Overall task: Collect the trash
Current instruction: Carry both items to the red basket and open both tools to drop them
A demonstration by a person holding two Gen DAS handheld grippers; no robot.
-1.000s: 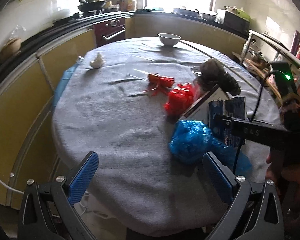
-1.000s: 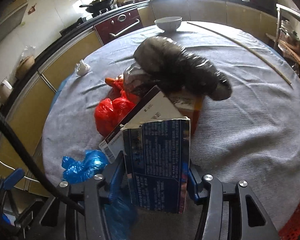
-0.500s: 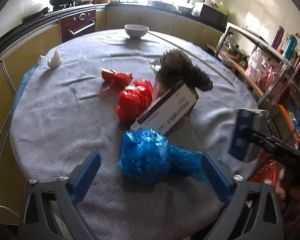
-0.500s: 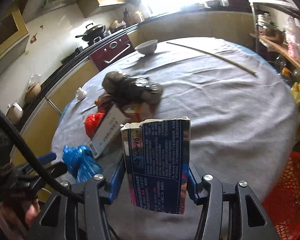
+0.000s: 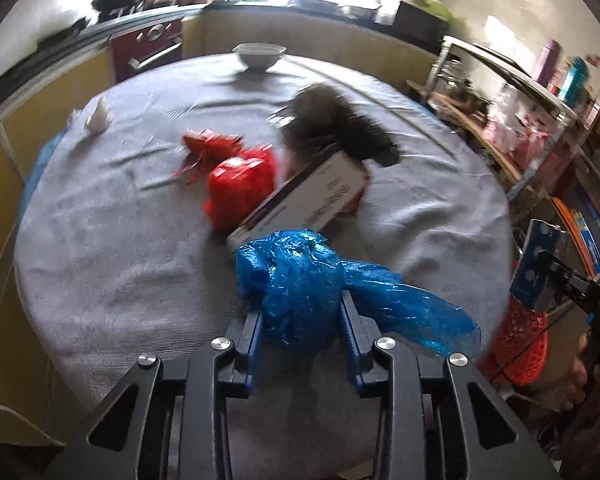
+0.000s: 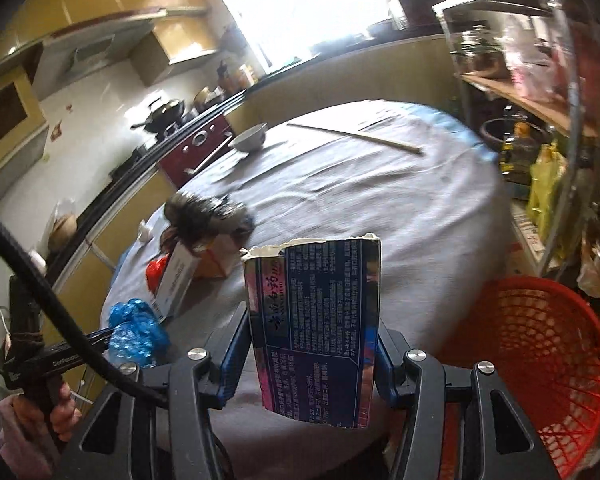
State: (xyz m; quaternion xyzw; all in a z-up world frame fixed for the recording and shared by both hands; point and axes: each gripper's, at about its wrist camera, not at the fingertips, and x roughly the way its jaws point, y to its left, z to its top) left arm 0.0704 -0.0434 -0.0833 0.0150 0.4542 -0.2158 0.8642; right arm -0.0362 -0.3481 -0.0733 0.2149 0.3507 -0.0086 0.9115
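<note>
My left gripper (image 5: 302,320) is shut on a crumpled blue plastic bag (image 5: 300,276) at the near edge of the round grey-clothed table (image 5: 112,248). My right gripper (image 6: 312,336) is shut on a torn dark blue carton (image 6: 314,320) and holds it off the table's right side, left of a red mesh basket (image 6: 540,364) on the floor. The carton (image 5: 534,264) and basket (image 5: 520,344) also show in the left wrist view. A red bag (image 5: 240,184), a white box (image 5: 312,196) and a dark fuzzy bundle (image 5: 336,128) lie mid-table.
A white bowl (image 5: 259,55) stands at the table's far edge. A white crumpled piece (image 5: 97,120) lies far left, a red wrapper (image 5: 212,145) beside the red bag. A long stick (image 6: 356,135) lies on the cloth. A cluttered shelf rack (image 6: 540,120) stands right of the table.
My left gripper has moved onto the blue bag and shut on it. My right gripper has carried the carton further right, off the table toward the red basket.
</note>
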